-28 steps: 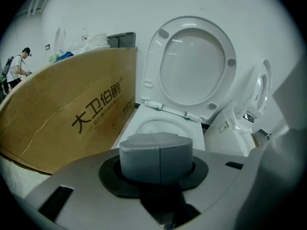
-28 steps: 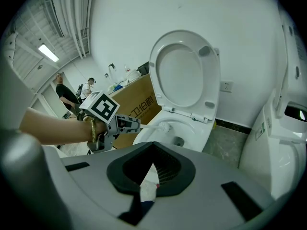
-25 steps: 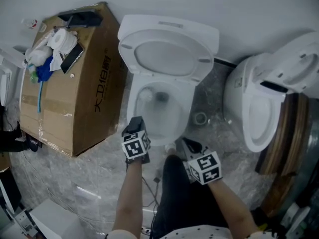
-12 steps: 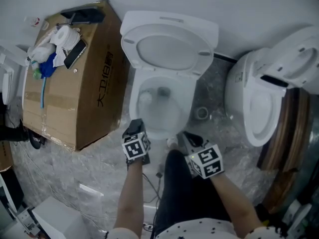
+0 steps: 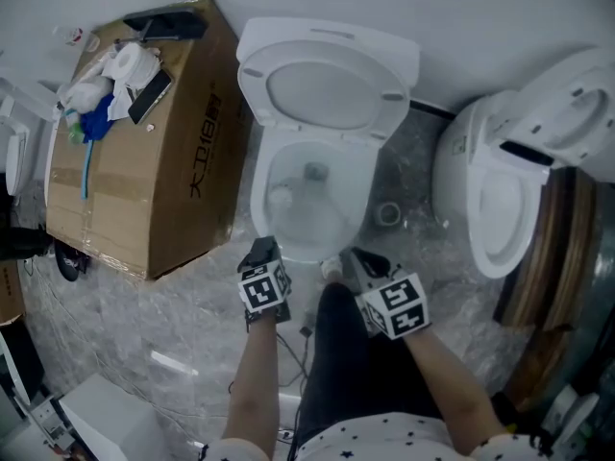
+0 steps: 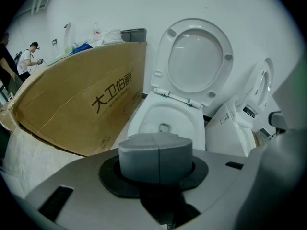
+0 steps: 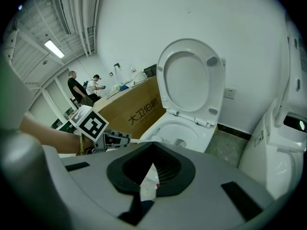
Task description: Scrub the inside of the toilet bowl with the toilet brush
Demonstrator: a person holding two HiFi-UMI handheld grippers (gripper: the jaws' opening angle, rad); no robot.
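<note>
Left gripper (image 5: 261, 248) holds toilet brush (image 5: 279, 198) at toilet bowl (image 5: 357, 195); right gripper (image 5: 361, 257) free.
Matte cardboard box (image 5: 163, 190) w/ paper roll (image 5: 123, 65) on top. Left pads pressed onto thin handle, brush head inside glossy oval bowl. I get the handle only in right gripper view. Right jaws apart, empty.

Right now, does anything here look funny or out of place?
Yes. A second toilet sits close beside the open toilet, which is unusual. On the other side stands a big cardboard box with paper rolls and clutter piled on top.
</note>
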